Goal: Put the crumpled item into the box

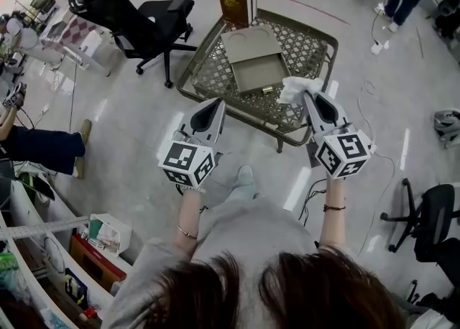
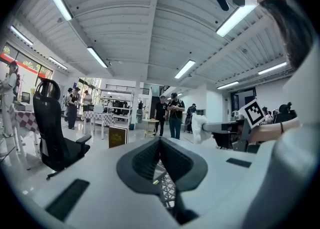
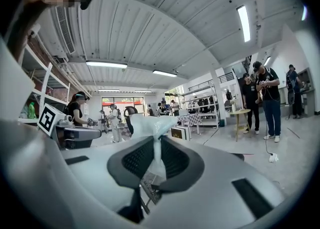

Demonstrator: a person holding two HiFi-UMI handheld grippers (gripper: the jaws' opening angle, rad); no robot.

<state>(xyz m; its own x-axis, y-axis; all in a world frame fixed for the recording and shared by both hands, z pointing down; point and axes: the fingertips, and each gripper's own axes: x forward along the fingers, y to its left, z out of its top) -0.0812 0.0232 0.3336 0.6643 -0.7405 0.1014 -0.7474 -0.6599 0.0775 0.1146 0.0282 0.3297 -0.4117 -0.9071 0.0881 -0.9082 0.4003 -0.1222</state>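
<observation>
The crumpled item (image 1: 296,88) is a white wad of paper or cloth, pinched in my right gripper (image 1: 306,95) over the near right part of the lattice table (image 1: 305,47). In the right gripper view the wad (image 3: 150,124) sticks up out of the closed jaws of that gripper (image 3: 156,140). The open grey box (image 1: 257,70) lies on the table with its lid (image 1: 248,42) folded back, just left of and beyond the wad. My left gripper (image 1: 218,105) hovers at the table's near left edge, jaws together and nothing in them. From the left gripper view (image 2: 160,142) the wad (image 2: 200,128) shows off to the right.
A brown book-like box (image 1: 237,3) stands upright at the table's far edge. A black office chair (image 1: 140,19) stands left of the table, another (image 1: 431,223) at the right. Cables lie on the floor on the right. People stand in the background (image 2: 175,115).
</observation>
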